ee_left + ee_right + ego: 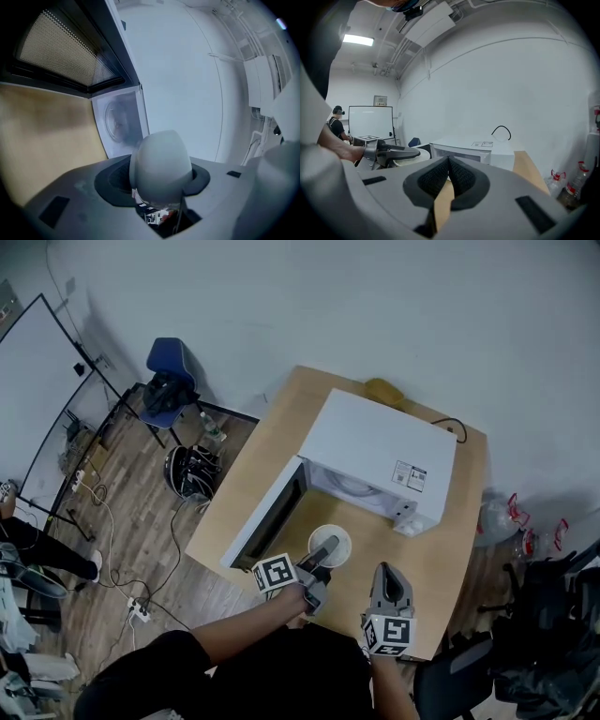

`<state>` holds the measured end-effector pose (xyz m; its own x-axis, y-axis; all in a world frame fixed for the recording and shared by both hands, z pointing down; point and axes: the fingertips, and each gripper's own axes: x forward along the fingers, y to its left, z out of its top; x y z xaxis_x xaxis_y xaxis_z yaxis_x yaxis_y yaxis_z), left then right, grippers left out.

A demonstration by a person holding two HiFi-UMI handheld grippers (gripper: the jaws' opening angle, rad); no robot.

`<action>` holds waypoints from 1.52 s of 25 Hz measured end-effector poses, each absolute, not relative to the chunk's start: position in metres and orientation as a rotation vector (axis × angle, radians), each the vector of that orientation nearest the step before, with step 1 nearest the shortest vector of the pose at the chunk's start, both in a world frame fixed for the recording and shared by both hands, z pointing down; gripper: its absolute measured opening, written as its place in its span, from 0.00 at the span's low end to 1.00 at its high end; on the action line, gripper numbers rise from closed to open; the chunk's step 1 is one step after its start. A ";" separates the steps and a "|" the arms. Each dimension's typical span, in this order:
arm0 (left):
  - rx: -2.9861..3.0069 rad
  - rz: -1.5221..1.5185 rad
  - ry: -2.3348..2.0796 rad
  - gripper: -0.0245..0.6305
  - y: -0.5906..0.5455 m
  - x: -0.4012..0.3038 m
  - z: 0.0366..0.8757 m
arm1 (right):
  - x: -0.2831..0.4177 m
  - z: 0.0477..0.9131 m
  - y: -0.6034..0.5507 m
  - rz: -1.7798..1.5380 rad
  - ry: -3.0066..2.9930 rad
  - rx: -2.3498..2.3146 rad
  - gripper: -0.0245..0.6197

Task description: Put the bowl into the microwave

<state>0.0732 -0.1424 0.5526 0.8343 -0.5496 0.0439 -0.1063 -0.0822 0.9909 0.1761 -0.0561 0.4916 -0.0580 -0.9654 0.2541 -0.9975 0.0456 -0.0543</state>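
Note:
A white bowl [339,536] hangs just above the wooden table [450,549], in front of the white microwave [380,451]. The microwave's door [272,521] is swung open to the left. My left gripper [326,551] is shut on the bowl's near rim. In the left gripper view the bowl [161,164] fills the gap between the jaws, and the open door [61,51] and the cavity with its glass plate [119,122] lie beyond. My right gripper [388,571] hovers to the right of the bowl, shut and holding nothing; its pads [461,178] touch.
A yellowish object [384,390] and a black cable [453,427] lie behind the microwave. A blue chair [169,381], a whiteboard [47,399] and floor cables are on the left. A black chair [553,615] stands on the right. A person [335,124] stands far off.

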 end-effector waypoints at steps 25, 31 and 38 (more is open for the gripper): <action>1.545 -0.430 -0.702 0.36 -0.279 0.134 0.661 | 0.208 0.570 -0.130 0.532 -2.187 1.870 0.13; 1.531 -0.466 -0.687 0.36 -0.300 0.137 0.679 | 0.218 0.576 -0.147 0.498 -2.168 1.862 0.13; 1.514 -0.418 -0.707 0.36 -0.317 0.144 0.704 | 0.216 0.577 -0.149 0.533 -2.181 1.862 0.13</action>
<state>0.1445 -0.3174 0.7043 0.7381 -0.6554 0.1601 -0.1752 0.0429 0.9836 0.2164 -0.1494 0.5774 -0.1703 -0.9020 0.3968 -0.9833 0.1294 -0.1280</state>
